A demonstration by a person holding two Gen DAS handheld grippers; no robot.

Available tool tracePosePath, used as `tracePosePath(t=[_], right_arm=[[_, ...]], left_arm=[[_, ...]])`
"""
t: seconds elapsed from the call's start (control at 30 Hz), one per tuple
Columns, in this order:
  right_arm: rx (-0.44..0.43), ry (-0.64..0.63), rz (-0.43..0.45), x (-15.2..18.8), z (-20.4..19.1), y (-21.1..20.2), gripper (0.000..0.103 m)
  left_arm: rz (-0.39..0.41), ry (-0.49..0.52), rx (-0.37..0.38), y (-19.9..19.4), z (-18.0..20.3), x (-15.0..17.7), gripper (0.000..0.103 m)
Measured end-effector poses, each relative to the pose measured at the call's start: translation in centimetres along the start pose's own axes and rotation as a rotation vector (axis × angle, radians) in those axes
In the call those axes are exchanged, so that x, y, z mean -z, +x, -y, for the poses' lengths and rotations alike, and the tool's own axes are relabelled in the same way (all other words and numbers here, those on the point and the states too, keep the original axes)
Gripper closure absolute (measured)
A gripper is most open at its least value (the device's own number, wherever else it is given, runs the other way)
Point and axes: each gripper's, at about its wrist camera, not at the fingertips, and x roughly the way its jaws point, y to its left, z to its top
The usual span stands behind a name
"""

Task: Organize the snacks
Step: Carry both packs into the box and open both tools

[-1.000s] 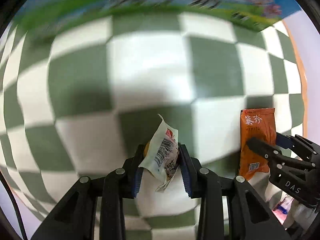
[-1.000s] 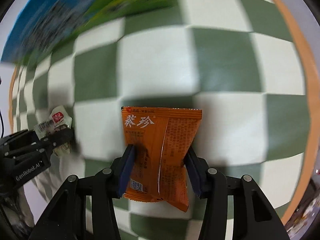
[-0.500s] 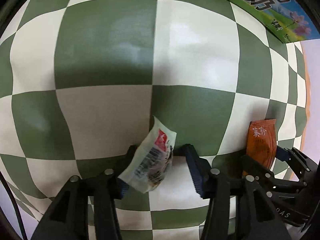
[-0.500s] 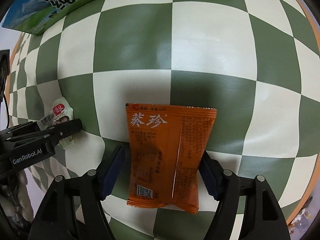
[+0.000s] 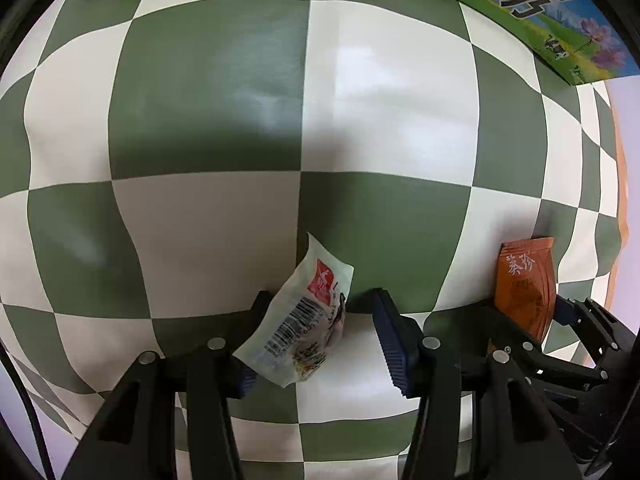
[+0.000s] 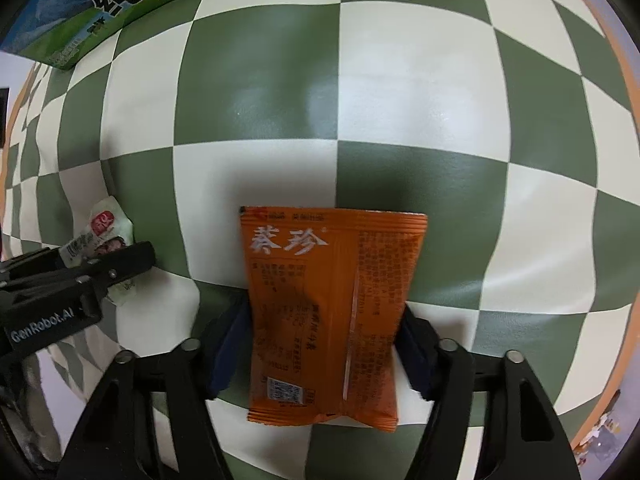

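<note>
Snacks lie on a green-and-white checkered cloth [image 5: 208, 128]. Low in the left wrist frame, a small white packet [image 5: 304, 316] with a barcode lies tilted between the left gripper [image 5: 320, 332], whose jaws are spread wide; only the left pad seems to touch it. In the right wrist frame's lower centre, an orange packet [image 6: 328, 312] lies flat between the right gripper [image 6: 320, 344], jaws parted, apparently not squeezing. A green-and-blue printed box [image 6: 92, 4] sits along the upper left edge
</note>
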Motion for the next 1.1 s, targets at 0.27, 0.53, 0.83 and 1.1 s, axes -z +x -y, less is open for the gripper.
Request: tracePosePath(t=[0.27, 0.53, 0.83, 1.1], right_arm=[[-0.054, 0.032, 0.035, 0.8, 0.4, -1.9, 0.044], [-0.147, 0.042, 0.11, 1.1, 0.1, -7.2, 0.044], [-0.259, 0.03, 0.266, -1.5, 0.5, -17.4, 0.044], [-0.26, -0.044, 0.446, -8.3, -1.1, -25.8, 0.044]], left_arm=[[0.021, 0.0, 0.028, -1.6, 0.1, 0.0, 0.072], [0.06, 0.004, 0.088, -5.0, 0.4, 0.5, 0.072], [0.211, 0.024, 0.226, -15.3, 0.9, -1.2, 0.072], [0.393, 0.058, 0.181, -24.3, 0.6, -6.9, 0.072]])
